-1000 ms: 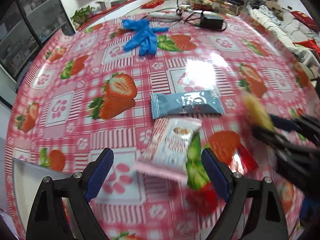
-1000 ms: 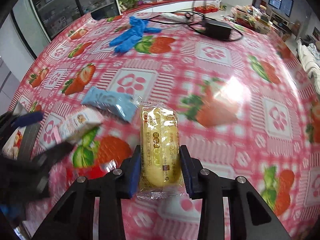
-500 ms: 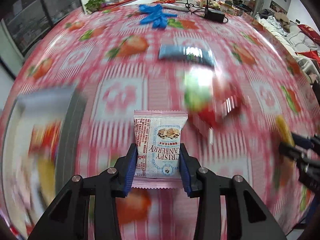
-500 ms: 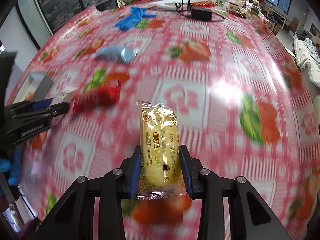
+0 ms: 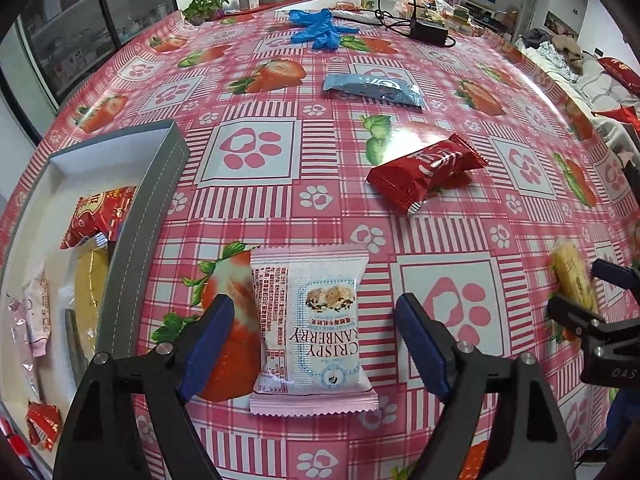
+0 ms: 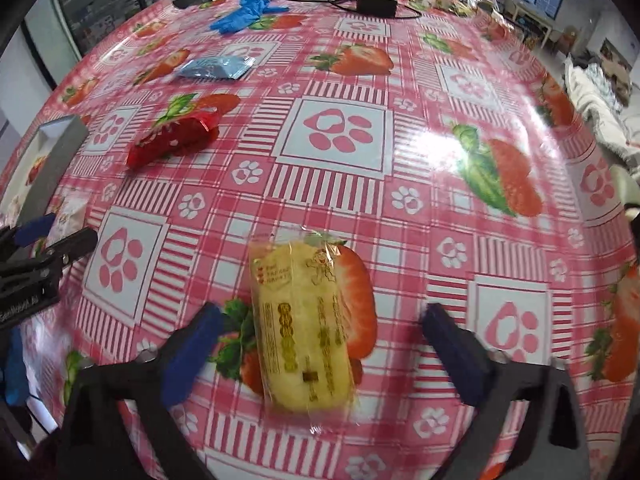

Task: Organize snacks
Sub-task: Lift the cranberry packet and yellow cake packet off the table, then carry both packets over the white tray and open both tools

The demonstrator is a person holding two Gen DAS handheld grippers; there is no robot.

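**Pink cranberry packet and yellow cake both loose on the table, jaws opening**

Left gripper (image 5: 314,338): jaws opening, blue pads clear of the pink-and-white foil cranberry crisp packet (image 5: 311,330), which lies flat on the strawberry-print vinyl tablecloth (image 5: 248,152) between them, just right of the grey open box (image 5: 148,216).
Right gripper (image 6: 320,350): jaws opening wide, clear-wrapped yellow cake (image 6: 302,330) flat between them, pads not touching.

Box already holds several snacks. Red foil packet (image 5: 426,174) and light-blue flat packet (image 5: 372,89) sit further out, well apart.

My read: the step is laying snacks out beside the box. Lift straight up with the jaws wide so the pads don't snag the wrapper edges. Take the red packet next, gripping across its short side.
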